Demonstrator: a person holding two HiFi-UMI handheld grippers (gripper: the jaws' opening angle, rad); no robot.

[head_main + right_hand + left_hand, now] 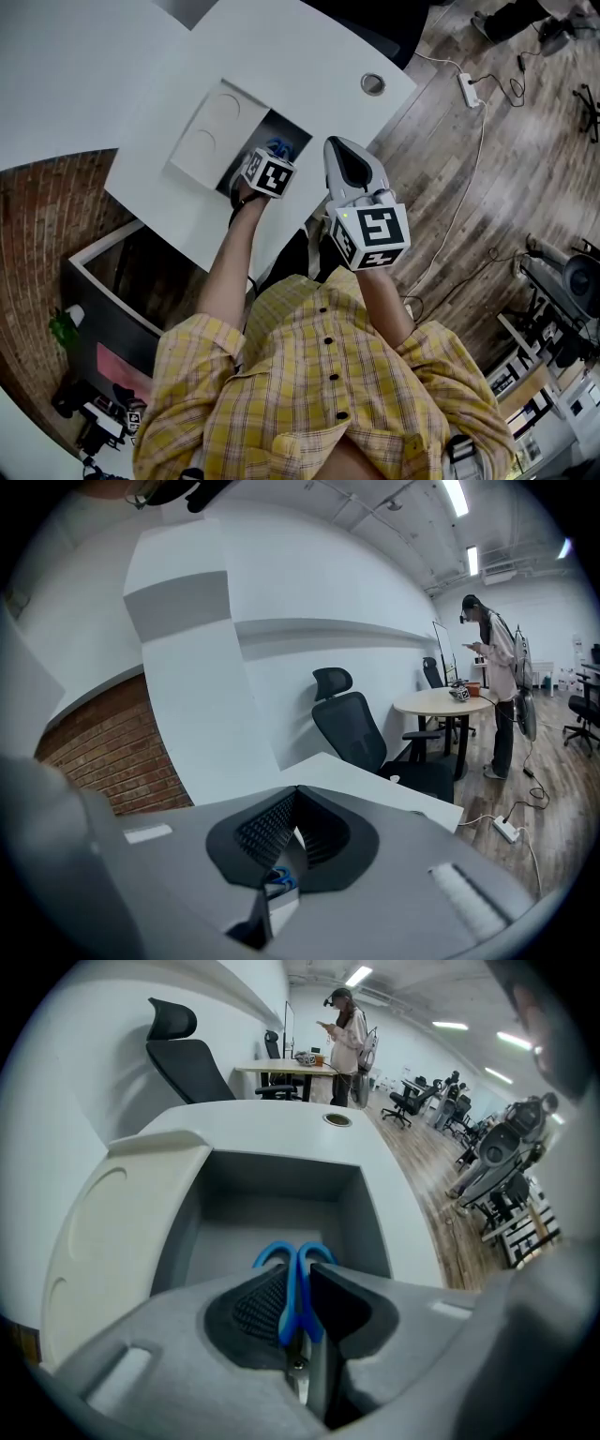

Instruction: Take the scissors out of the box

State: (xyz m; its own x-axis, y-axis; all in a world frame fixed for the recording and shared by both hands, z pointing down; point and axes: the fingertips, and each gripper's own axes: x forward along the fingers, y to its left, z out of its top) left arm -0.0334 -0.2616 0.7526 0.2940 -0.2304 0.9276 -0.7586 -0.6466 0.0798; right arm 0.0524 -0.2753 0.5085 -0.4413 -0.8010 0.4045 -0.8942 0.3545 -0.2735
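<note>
- The left gripper points down into the open grey box on the white table, its jaws clamped narrowly on the blue-handled scissors
- The scissors are still within the box's walls
- The right gripper hangs beside the box, its jaws together and holding nothing

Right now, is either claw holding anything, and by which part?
Left claw holds the scissors by the blue handles, just below the loops. Right claw is shut and empty.
</note>
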